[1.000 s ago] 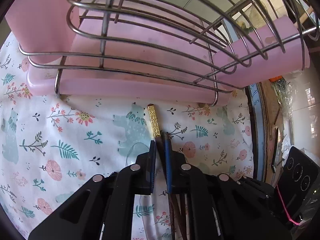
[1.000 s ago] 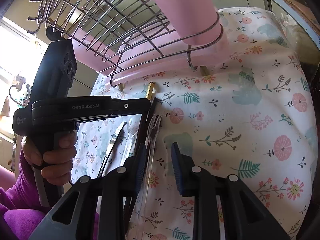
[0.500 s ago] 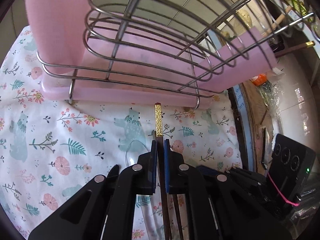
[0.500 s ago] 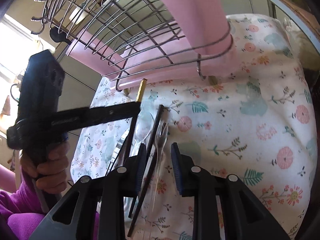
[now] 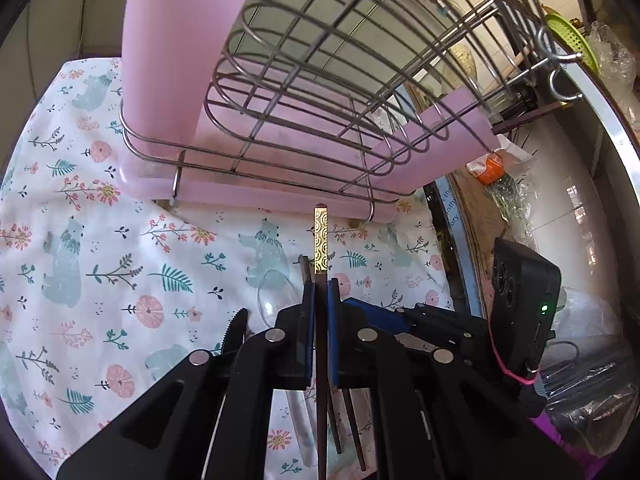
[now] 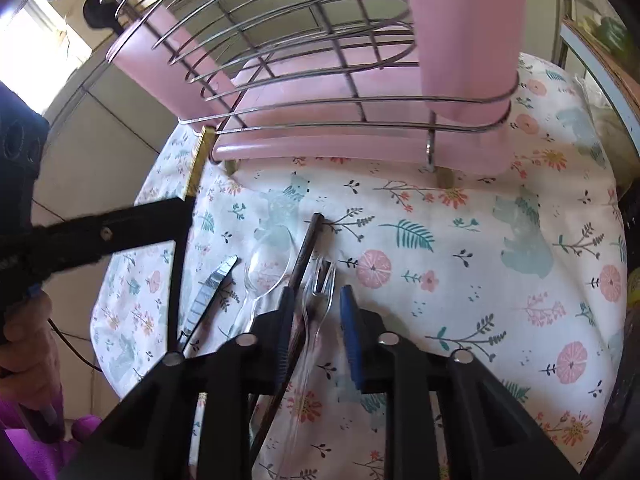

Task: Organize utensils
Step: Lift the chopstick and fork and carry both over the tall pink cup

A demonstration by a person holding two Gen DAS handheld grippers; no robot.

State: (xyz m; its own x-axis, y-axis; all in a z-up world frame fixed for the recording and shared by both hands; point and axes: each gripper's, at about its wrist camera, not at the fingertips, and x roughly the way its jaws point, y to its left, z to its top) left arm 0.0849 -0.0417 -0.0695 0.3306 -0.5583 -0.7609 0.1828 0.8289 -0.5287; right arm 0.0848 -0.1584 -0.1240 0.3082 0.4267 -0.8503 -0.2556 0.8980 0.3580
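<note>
My left gripper is shut on a dark chopstick with a gold tip and holds it above the floral cloth, pointing at the pink-lined wire rack. The held chopstick also shows in the right wrist view, lifted, with its gold end near the rack's left corner. My right gripper is open and low over a clear plastic fork. A second dark chopstick, a clear spoon and a serrated knife lie on the cloth beside it.
The wire rack with pink liner stands at the far edge of the floral cloth. To the right of the cloth are an orange packet, plastic bags and a green basket.
My left gripper has lifted the gold-tipped chopstick off the cloth and raised it toward the rack. My right gripper has shifted a little toward the fork and stays open.
</note>
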